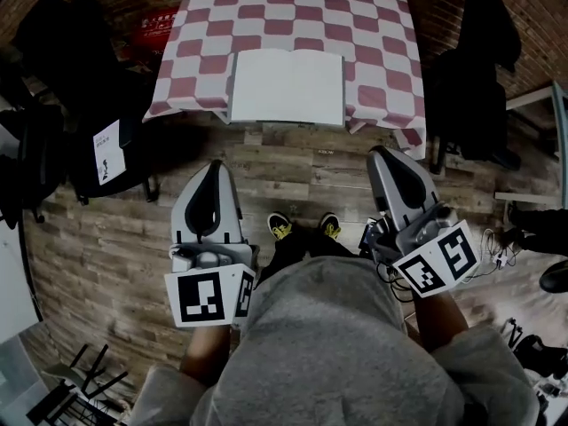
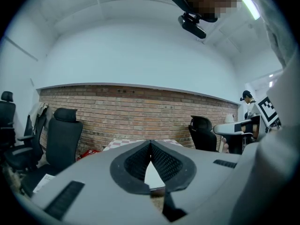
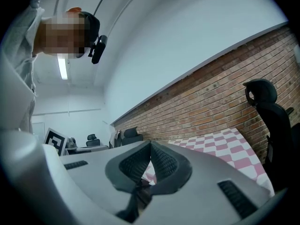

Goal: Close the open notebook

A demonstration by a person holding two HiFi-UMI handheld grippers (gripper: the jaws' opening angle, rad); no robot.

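Note:
An open notebook with white pages lies flat at the near edge of the red-and-white checked table. A sliver of its white page shows behind the left jaws. My left gripper is held over the wood floor, short of the table and below the notebook's left part, shut on nothing. My right gripper is held level at the right, also short of the table, its tips meeting with nothing between them. In the gripper views the left gripper and right gripper both face the brick wall.
Black office chairs stand at the left and right of the table. A sheet of paper lies on a chair at left. A red pack lies on the floor by the table. My shoes stand on the wood floor.

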